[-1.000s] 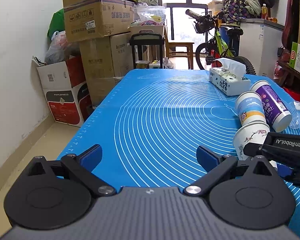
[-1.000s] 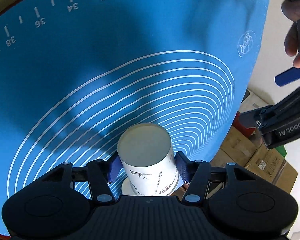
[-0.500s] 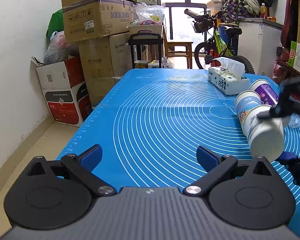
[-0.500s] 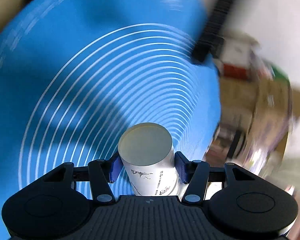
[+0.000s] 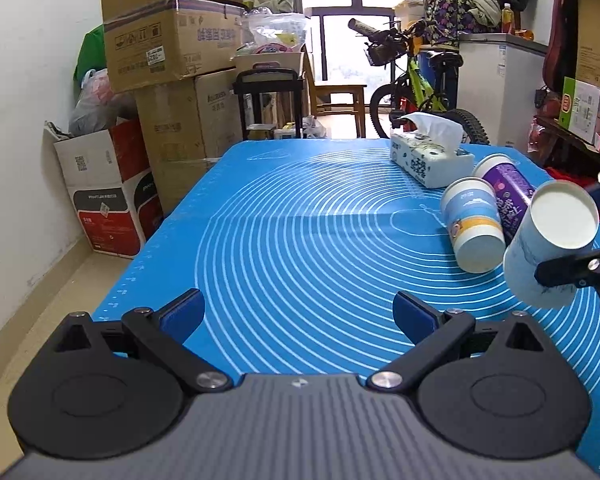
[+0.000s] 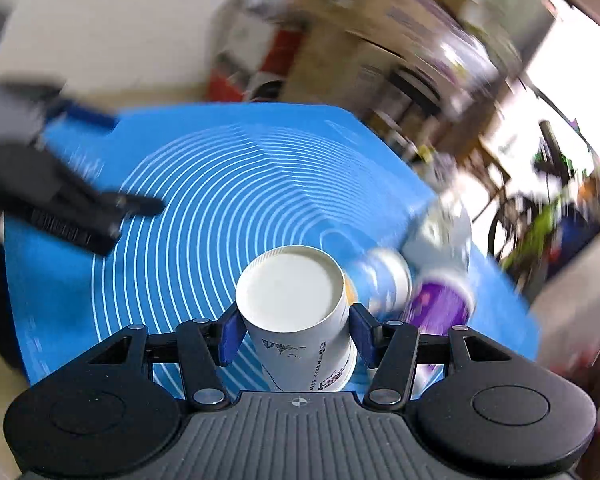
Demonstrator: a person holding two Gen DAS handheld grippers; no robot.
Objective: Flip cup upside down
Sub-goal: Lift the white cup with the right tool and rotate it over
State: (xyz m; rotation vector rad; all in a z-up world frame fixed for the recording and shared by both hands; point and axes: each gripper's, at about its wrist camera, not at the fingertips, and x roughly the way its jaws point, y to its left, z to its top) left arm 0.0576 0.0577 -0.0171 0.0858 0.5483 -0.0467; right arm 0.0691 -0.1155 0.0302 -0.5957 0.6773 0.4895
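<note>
Left wrist view, far left: cardboard boxes (image 5: 172, 52) stacked against the white wall, a red and white carton (image 5: 104, 188) on the floor below them. Left gripper (image 5: 298, 314) sits low over the near edge of the blue silicone mat (image 5: 284, 232); its blue pads (image 5: 182, 312) are spread wide with only mat between them, holding nothing.

Centre right of the mat: tissue box (image 5: 430, 158) near the far edge, a tissue standing out of its top. Just in front of it, a blue-and-white paper cup (image 5: 474, 230) lies on its side, base toward the camera. A purple paper cup (image 5: 508, 194) lies beside it on the right, the two apparently touching.

Far right: white paper cup (image 5: 548, 246) held off the mat, tilted, its recessed base facing up and toward the camera. Right gripper (image 5: 580, 268) is only partly in frame there, one black finger crossing the cup wall.

Right wrist view (background motion-blurred): right gripper's blue pads (image 6: 230, 334) are pressed on opposite sides of the white paper cup (image 6: 300, 320), near its base end; base points away from the camera, rim end is hidden behind the gripper body. Bicycle (image 5: 416, 84) stands beyond the table's far end.
</note>
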